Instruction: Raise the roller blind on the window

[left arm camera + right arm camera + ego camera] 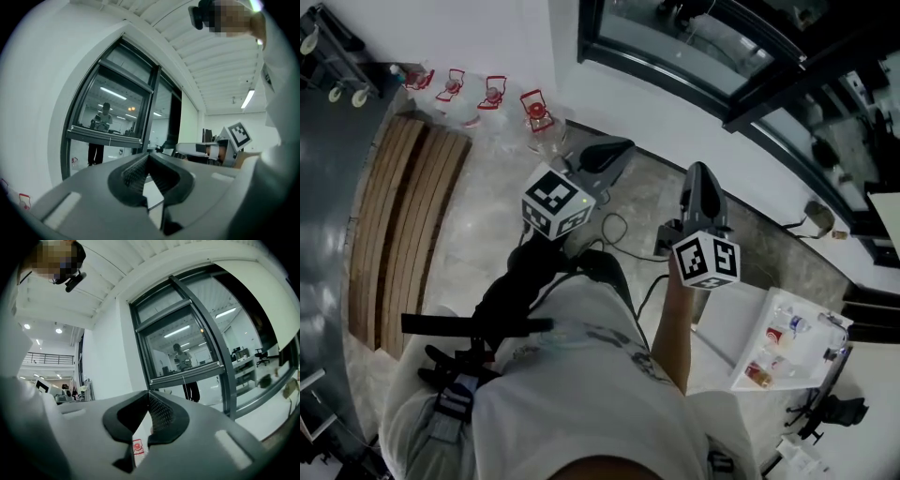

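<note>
The right tongs (149,392) faced a dark-framed window (187,310), their 2 jaws closed tip to tip with nothing between them. Behind the glass a person (180,357) stood under a strip light (177,330). A white wall (108,348) lay left of the frame. Below the tips a small red mark (137,446) showed, too small to tell.

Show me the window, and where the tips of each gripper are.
window (173,338): right gripper view, on the middle glass pane.
left gripper (149,157): left gripper view, where its closed tips meet.
right gripper (148,393): right gripper view, where its closed tips meet.
</note>
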